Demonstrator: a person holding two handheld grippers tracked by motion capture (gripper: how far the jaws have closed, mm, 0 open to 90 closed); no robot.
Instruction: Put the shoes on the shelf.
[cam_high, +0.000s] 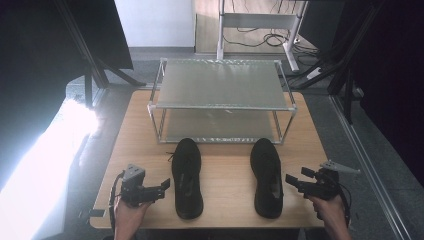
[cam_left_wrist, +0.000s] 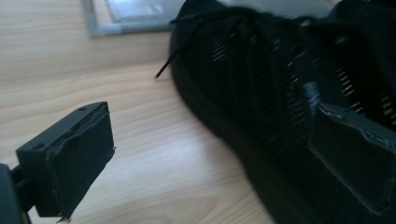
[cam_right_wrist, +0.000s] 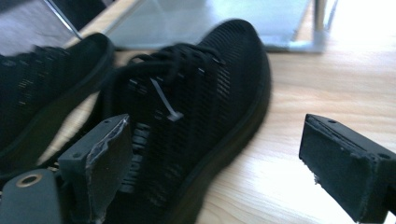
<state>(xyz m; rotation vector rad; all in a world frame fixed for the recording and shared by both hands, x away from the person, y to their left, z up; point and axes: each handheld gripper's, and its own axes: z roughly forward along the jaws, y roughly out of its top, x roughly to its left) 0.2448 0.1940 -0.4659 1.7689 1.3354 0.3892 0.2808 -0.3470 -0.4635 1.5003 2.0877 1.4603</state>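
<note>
On the wooden counter (cam_high: 220, 155) two black mesh shoes lie side by side with their toes pointing toward twelve o'clock, well apart from each other: the left shoe (cam_high: 187, 177) sits around seven o'clock from the counter's middle and the right shoe (cam_high: 266, 176) around five o'clock. Beyond them, at twelve o'clock, stands a two-tier metal rack (cam_high: 221, 97) with frosted shelves, its front edge just beyond the toes of both shoes. The left hand-held gripper (cam_high: 162, 186) is held low at about eight o'clock, just beside the outer side of the left shoe, and points toward it; its jaws are spread apart and grasp nothing. In the left gripper view that shoe (cam_left_wrist: 280, 79) lies ahead between the spread jaws, with a loose lace end trailing onto the wood. The right hand-held gripper (cam_high: 290, 180) sits at about four o'clock, just beside the right shoe and aimed at it, its jaws likewise released and empty. In the right gripper view the right shoe (cam_right_wrist: 201, 107) lies between the parted jaws, a small pale tag showing on its laces, with the other shoe (cam_right_wrist: 46, 88) farther off at nine o'clock.
</note>
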